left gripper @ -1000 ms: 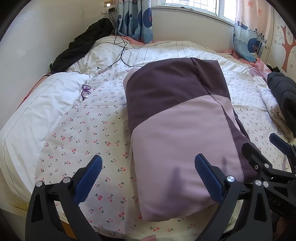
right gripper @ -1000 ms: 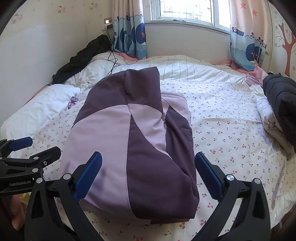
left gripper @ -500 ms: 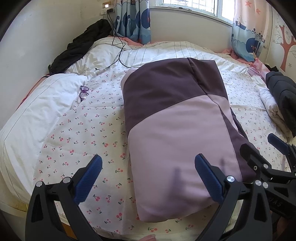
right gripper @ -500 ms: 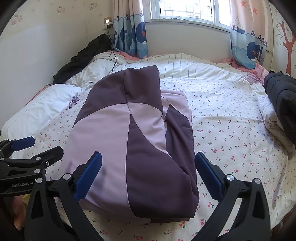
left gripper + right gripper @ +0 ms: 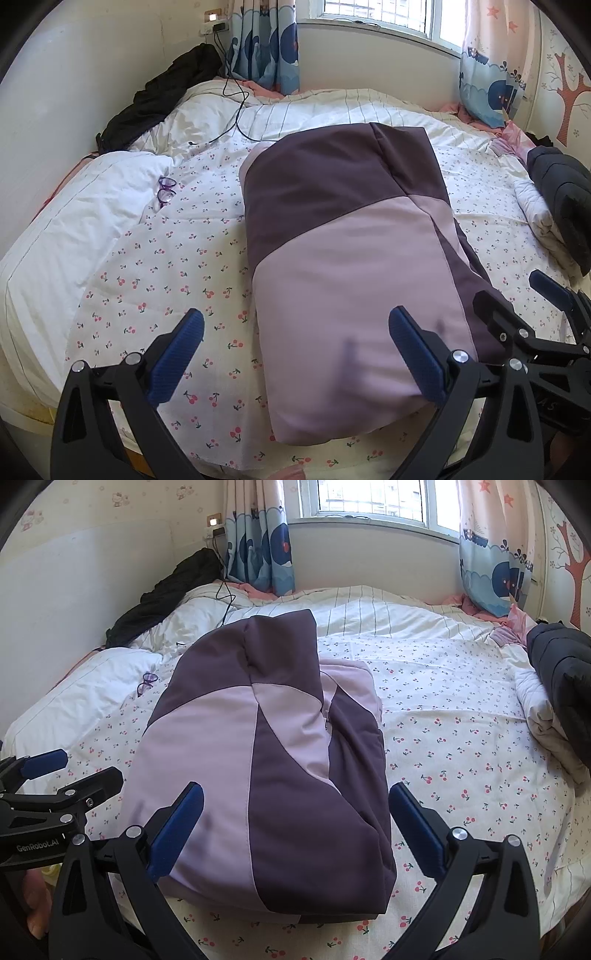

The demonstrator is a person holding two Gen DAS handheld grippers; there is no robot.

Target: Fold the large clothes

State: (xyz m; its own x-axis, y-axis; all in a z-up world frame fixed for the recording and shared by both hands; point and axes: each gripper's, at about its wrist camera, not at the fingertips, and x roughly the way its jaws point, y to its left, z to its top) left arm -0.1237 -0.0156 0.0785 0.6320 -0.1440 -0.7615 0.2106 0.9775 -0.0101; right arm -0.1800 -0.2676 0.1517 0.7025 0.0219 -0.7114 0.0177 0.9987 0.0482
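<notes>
A padded jacket (image 5: 351, 266) in dark purple and pale lilac lies folded lengthwise on the cherry-print bed sheet (image 5: 166, 266). My left gripper (image 5: 295, 358) hovers open above the jacket's near left corner, holding nothing. The right gripper (image 5: 517, 306) shows at that view's right edge, beside the jacket. In the right wrist view the same jacket (image 5: 266, 775) fills the middle, and my right gripper (image 5: 295, 827) stands open over its near end, empty. The left gripper (image 5: 70, 768) appears at the left edge there, open too.
Purple glasses (image 5: 165, 190) rest by a white pillow (image 5: 74, 229) on the left. A black garment (image 5: 159, 99) and a cable (image 5: 236, 110) lie at the bed's far left. A dark jacket (image 5: 565, 686) on folded white cloth (image 5: 543, 716) sits at the right edge.
Both views have drawn back and risen slightly, so the jacket sits a bit farther away. The jacket itself has not moved, and both grippers stay open.
</notes>
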